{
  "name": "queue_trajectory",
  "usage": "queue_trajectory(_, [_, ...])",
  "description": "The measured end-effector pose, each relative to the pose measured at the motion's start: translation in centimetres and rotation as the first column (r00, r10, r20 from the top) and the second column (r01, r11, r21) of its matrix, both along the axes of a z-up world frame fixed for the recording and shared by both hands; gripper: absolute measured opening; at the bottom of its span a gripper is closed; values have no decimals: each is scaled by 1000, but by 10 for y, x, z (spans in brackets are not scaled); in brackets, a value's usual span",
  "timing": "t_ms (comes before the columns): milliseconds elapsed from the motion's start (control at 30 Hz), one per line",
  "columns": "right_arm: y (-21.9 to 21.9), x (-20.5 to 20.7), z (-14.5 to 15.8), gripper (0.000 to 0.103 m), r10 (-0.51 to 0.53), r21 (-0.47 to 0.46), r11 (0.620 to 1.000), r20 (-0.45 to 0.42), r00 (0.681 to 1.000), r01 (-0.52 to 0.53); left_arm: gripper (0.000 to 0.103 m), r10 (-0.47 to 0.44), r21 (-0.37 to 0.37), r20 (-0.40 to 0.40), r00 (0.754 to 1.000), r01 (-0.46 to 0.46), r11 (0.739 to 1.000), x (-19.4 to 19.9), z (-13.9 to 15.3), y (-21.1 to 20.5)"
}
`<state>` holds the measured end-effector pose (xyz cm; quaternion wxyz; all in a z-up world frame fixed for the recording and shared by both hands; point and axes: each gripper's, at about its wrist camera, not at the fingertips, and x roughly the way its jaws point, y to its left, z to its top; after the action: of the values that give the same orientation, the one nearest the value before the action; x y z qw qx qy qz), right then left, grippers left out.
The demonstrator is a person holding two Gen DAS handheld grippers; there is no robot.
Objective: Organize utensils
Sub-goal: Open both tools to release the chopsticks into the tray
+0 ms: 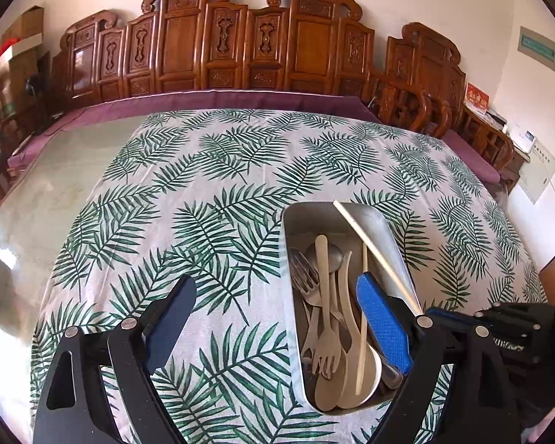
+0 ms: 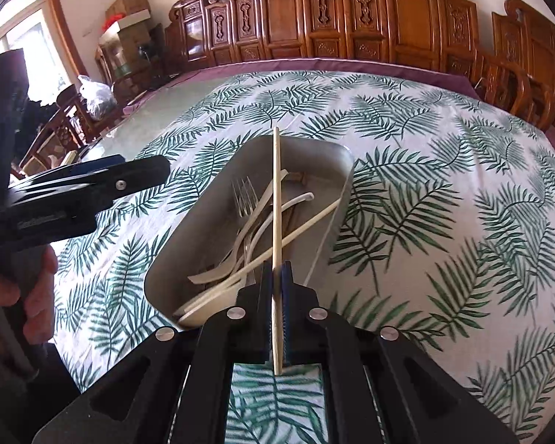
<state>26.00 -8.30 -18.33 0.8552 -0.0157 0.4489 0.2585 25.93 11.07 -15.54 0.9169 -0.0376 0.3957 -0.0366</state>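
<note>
Utensils: forks, spoons and a second chopstick (image 2: 307, 222) lie loosely crossed inside the metal tray (image 2: 211, 199), which sits on the leaf-print tablecloth (image 2: 444, 199).
Held chopstick: one pale chopstick (image 2: 276, 199) is pinched near its lower end by the right gripper (image 2: 276, 270); its long free end points out over the tray, and in the left wrist view it crosses above the tray's right-hand rim.
Right gripper: jaws pressed together on the chopstick — the stick runs straight between the blue pads, its butt end showing below them.
Left gripper: the left gripper (image 1: 277, 318) stands spread wide, nothing between its jaws; one finger (image 1: 383, 322) overhangs the tray, the other hangs over the cloth beside it.
Step in hand: judged to be placing the held chopstick into the tray with the rest.
How to do it well: lower the free end first and turn the stick to lie along the tray's length, parallel to the other chopstick, so it does not bridge the rim.
Release: open only once the stick rests on the pile — a drop from height would likely bounce it out.
Risk: the long tip may catch the fork (image 2: 245, 196) tines or the rim; the left gripper should stay clear of the path.
</note>
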Motion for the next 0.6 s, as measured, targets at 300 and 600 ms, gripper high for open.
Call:
queue_trajectory(300, [13, 13, -19, 6, -43, -9, 999, -38, 998, 43, 85, 4, -6, -6, 1000, -4, 1000, 1, -2, 3])
queue_trajectory(600, [18, 23, -27, 6, -34, 37, 999, -75, 997, 37, 85, 8, -5, -8, 1000, -8, 1000, 1, -2, 4])
